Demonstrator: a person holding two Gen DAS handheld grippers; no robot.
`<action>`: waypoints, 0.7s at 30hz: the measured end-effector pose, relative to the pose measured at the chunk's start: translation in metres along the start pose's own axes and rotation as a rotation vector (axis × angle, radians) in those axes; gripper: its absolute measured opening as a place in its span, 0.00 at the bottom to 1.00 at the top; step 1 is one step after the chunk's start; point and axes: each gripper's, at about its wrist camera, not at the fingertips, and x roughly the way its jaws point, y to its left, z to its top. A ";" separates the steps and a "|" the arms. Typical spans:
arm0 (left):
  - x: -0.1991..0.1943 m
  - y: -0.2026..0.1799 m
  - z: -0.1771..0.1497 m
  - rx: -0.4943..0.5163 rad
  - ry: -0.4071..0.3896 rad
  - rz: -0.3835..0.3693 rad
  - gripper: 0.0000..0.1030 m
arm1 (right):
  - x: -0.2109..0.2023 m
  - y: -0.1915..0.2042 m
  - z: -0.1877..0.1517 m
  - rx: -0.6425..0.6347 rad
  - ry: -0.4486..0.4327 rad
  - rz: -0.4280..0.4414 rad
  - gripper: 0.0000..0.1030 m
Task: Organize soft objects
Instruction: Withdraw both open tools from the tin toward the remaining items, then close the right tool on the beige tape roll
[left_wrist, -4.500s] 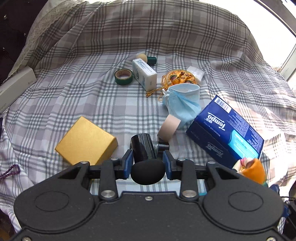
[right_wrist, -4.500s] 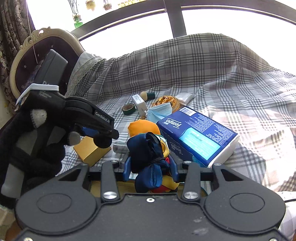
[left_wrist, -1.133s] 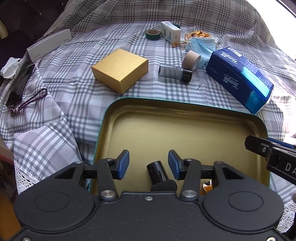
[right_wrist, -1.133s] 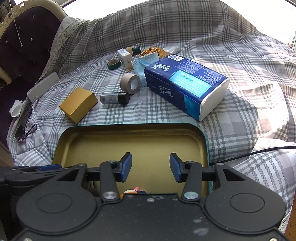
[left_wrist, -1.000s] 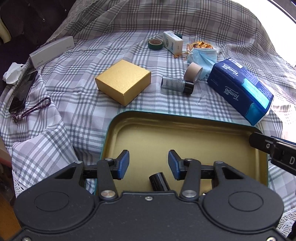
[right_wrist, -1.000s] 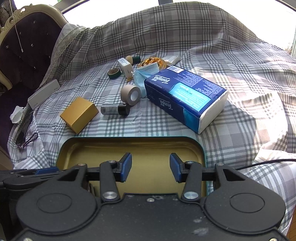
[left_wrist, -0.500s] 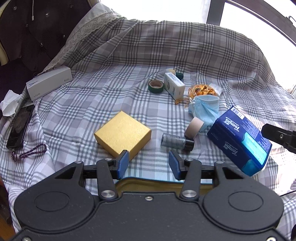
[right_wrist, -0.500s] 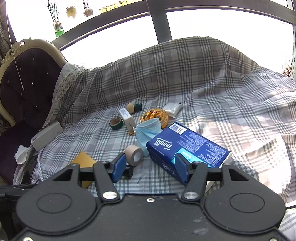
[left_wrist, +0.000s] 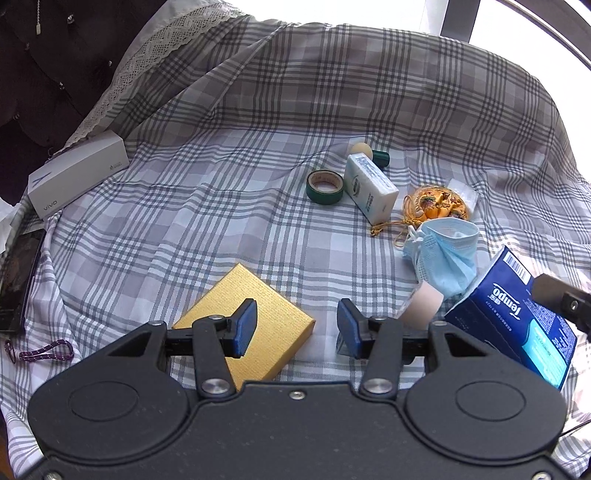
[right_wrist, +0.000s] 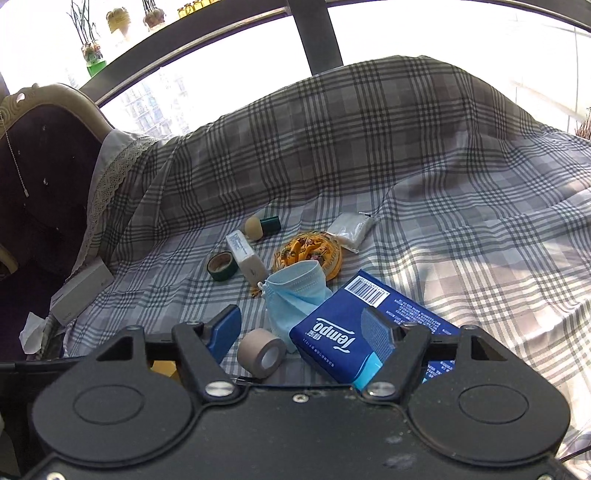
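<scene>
A crumpled blue face mask (left_wrist: 443, 254) (right_wrist: 297, 291) lies on the plaid cloth beside a blue Tempo tissue pack (left_wrist: 517, 321) (right_wrist: 354, 332). An orange patterned pouch (left_wrist: 439, 203) (right_wrist: 310, 251) and a small white packet (right_wrist: 351, 229) lie behind the mask. My left gripper (left_wrist: 297, 328) hangs open and empty over the cloth, just right of a gold box (left_wrist: 243, 325). My right gripper (right_wrist: 303, 328) is opening, with nothing held; the beige tape roll (right_wrist: 262, 350) and the tissue pack show behind its gap.
A green tape roll (left_wrist: 325, 186), a white carton (left_wrist: 369, 190) and a sponge-tipped green bottle (right_wrist: 264, 225) lie at the back. A white box (left_wrist: 74, 177), a phone (left_wrist: 14, 280) and a purple cord (left_wrist: 40, 350) sit at the left edge. A dark chair (right_wrist: 37, 177) stands left.
Both grippers have moved away from the gold tray, which has dropped out of view, toward the objects on the cloth. The right jaws have spread wider.
</scene>
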 end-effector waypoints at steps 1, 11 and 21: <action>0.003 0.002 0.000 -0.003 0.003 0.007 0.48 | 0.004 0.003 -0.001 -0.009 0.010 0.006 0.63; 0.023 0.026 0.015 -0.026 -0.023 0.036 0.48 | 0.054 0.046 -0.025 -0.110 0.191 0.063 0.27; 0.039 0.059 0.022 -0.099 -0.049 -0.009 0.47 | 0.100 0.079 -0.021 -0.174 0.208 0.022 0.26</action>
